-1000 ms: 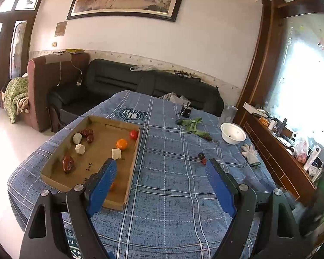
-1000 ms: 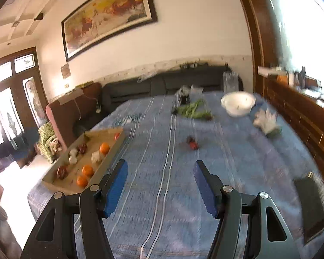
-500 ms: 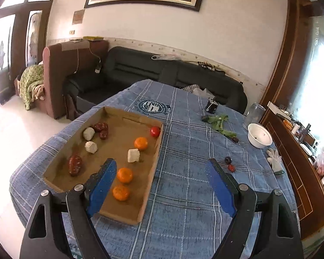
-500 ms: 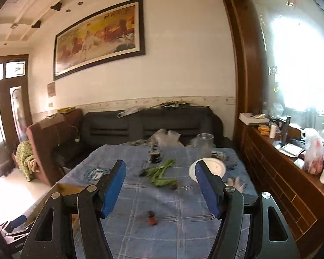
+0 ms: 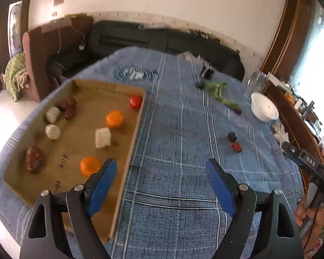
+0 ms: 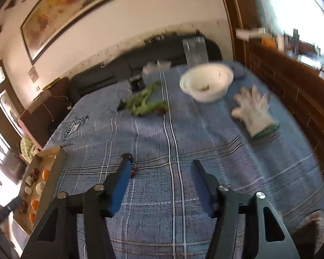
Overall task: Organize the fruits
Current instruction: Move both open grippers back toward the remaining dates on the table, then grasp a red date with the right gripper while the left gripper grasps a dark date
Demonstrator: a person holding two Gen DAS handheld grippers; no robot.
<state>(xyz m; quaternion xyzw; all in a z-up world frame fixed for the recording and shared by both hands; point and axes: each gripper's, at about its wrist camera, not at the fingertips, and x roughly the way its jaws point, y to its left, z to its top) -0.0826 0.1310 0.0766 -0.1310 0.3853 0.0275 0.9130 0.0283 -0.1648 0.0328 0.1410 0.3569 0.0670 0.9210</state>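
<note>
Left wrist view: left gripper (image 5: pixel 159 170) hangs over the blue plaid tablecloth (image 5: pixel 179 142), jaws spread wide with nothing between them. Its left finger overlaps the near right edge of the cardboard tray (image 5: pixel 127 151).

In the tray:
- red tomato (image 5: pixel 135 101) in the far right corner
- one orange (image 5: pixel 114 119) near the right wall
- a second orange (image 5: pixel 89 166) just beside the left blue pad
- three pale chunks (image 5: pixel 102 137), two of them toward the left side
- dark reddish-brown fruits (image 5: pixel 34 159) at near left and far left

Outside the tray, on the cloth to the right: a small dark fruit (image 5: pixel 232 137) and a small red fruit (image 5: pixel 237 146), almost touching each other. Farther back lie green stalks (image 5: pixel 219 90) and a white bowl (image 5: pixel 264 110). A hand (image 5: pixel 308 213) grips the other tool at the right edge.

Right wrist view, heavily blurred: right gripper (image 6: pixel 161 164) low over the cloth, jaws closing, only bare cloth between them. A small dark-red fruit (image 6: pixel 132 173) peeks out just beside the left blue pad; contact cannot be told. A white glove (image 6: pixel 253 110) lies beyond on the right, near the bowl (image 6: pixel 206 82). The tray (image 6: pixel 54 172) sits at far left.
</note>
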